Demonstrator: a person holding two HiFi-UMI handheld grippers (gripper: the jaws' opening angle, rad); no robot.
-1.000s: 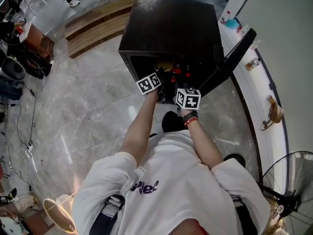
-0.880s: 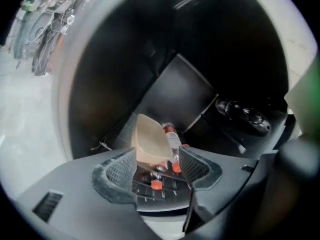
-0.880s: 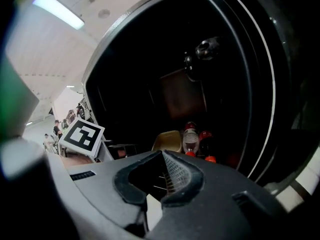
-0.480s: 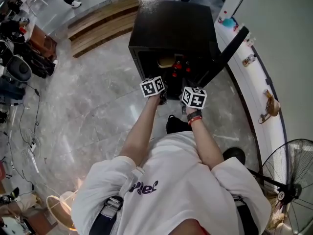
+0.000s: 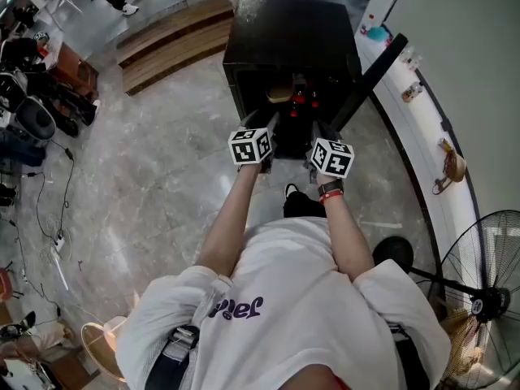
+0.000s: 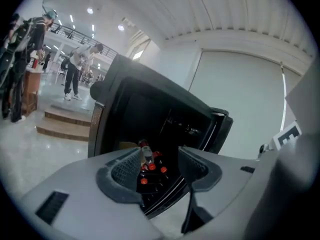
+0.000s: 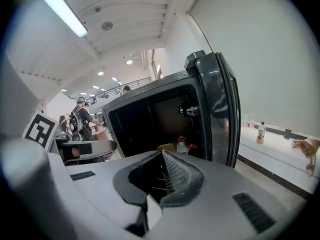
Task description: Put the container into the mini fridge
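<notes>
Head view, your left tool (image 5: 260,123) wide, empty, right tool (image 5: 318,130) narrowly parted, empty, both before the open mini fridge (image 5: 292,31), container (image 5: 279,95) inside beside red-capped bottles (image 5: 301,100).

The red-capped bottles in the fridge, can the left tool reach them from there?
Probably yes. The fridge door stands wide open, and the left tool, open and empty, points straight at the bottles with nothing in front of them. It just needs to move closer.
</notes>
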